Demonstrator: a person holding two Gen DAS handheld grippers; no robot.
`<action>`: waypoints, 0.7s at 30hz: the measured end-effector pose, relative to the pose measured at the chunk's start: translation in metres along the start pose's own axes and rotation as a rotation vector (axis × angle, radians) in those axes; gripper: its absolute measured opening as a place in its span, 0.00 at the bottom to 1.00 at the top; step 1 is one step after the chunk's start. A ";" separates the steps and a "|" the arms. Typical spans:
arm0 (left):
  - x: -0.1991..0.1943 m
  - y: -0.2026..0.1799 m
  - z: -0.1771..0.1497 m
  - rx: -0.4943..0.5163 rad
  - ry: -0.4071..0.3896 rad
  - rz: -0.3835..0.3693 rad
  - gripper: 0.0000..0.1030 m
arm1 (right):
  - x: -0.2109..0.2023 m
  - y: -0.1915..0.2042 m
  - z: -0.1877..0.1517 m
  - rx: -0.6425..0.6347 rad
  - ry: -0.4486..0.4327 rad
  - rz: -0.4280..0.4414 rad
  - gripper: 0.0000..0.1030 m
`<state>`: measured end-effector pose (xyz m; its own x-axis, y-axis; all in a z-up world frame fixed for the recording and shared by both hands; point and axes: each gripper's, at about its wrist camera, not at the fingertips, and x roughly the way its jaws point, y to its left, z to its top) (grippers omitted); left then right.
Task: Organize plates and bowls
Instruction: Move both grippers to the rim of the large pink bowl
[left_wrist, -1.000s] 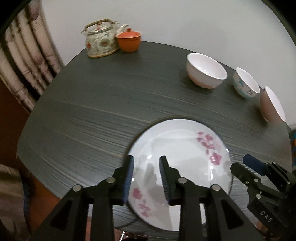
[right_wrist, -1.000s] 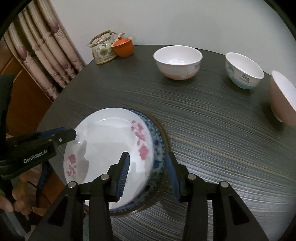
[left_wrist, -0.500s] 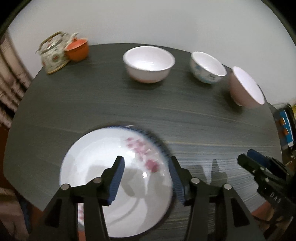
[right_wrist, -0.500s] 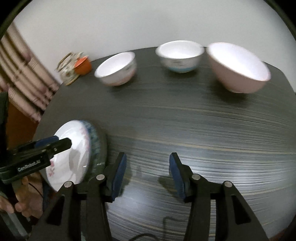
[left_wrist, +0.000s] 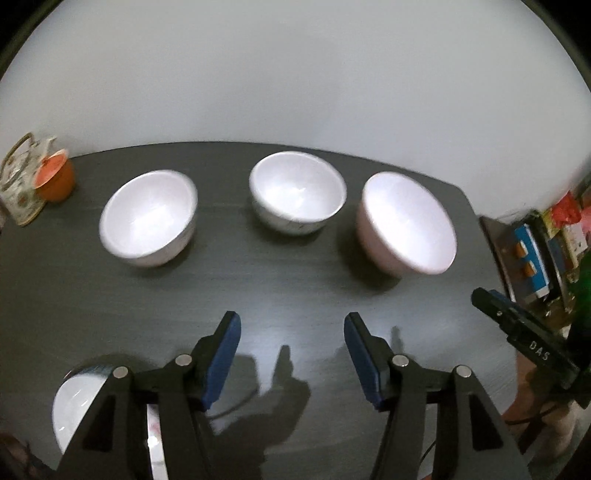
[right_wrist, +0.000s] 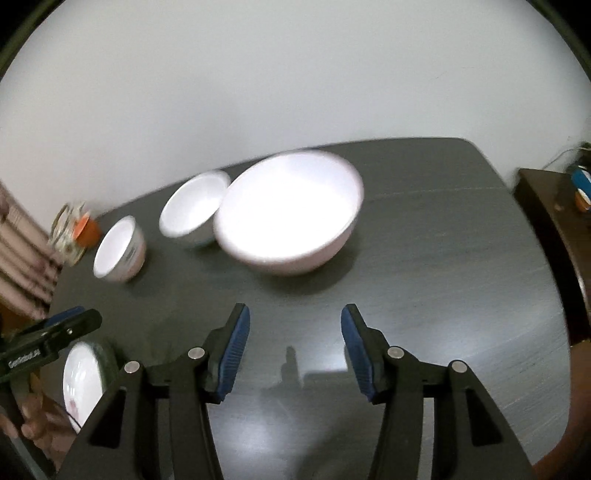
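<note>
Nearest to me, my left gripper hangs over bare dark table, its blue-padded jaws spread apart with nothing between them; they have just been opening wider. My right gripper is likewise parted and empty above the tabletop, its jaws also just having widened.

At the near left edge of the table sits the plate stack: a white plate with pink flowers on top of a blue-patterned one, partly hidden behind my left gripper's arm. In the right wrist view the same stack shows low on the left, beside the tip of the other gripper.

Farther across, three bowls stand in a row, each apart from the next. On the left is a white bowl, in the middle a smaller white bowl with a faint pattern on its side, and on the right a larger pink bowl. From the right wrist the pink bowl is closest and straight ahead.

At the far left corner a floral teapot touches an orange lidded cup. Everything is somewhat motion-blurred.
</note>
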<state>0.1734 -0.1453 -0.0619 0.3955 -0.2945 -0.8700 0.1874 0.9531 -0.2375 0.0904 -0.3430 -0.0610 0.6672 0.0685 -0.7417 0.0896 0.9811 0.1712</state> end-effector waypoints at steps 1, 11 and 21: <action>0.003 -0.005 0.006 -0.005 0.001 -0.016 0.58 | 0.001 -0.005 0.007 0.004 -0.004 0.006 0.48; 0.063 -0.034 0.062 -0.143 0.075 -0.131 0.58 | 0.044 -0.038 0.059 0.045 0.045 -0.026 0.48; 0.125 -0.048 0.082 -0.212 0.177 -0.116 0.58 | 0.092 -0.058 0.071 0.121 0.137 0.012 0.48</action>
<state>0.2873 -0.2333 -0.1241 0.2158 -0.4032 -0.8893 0.0227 0.9126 -0.4083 0.1992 -0.4063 -0.0926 0.5626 0.1122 -0.8191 0.1757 0.9519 0.2510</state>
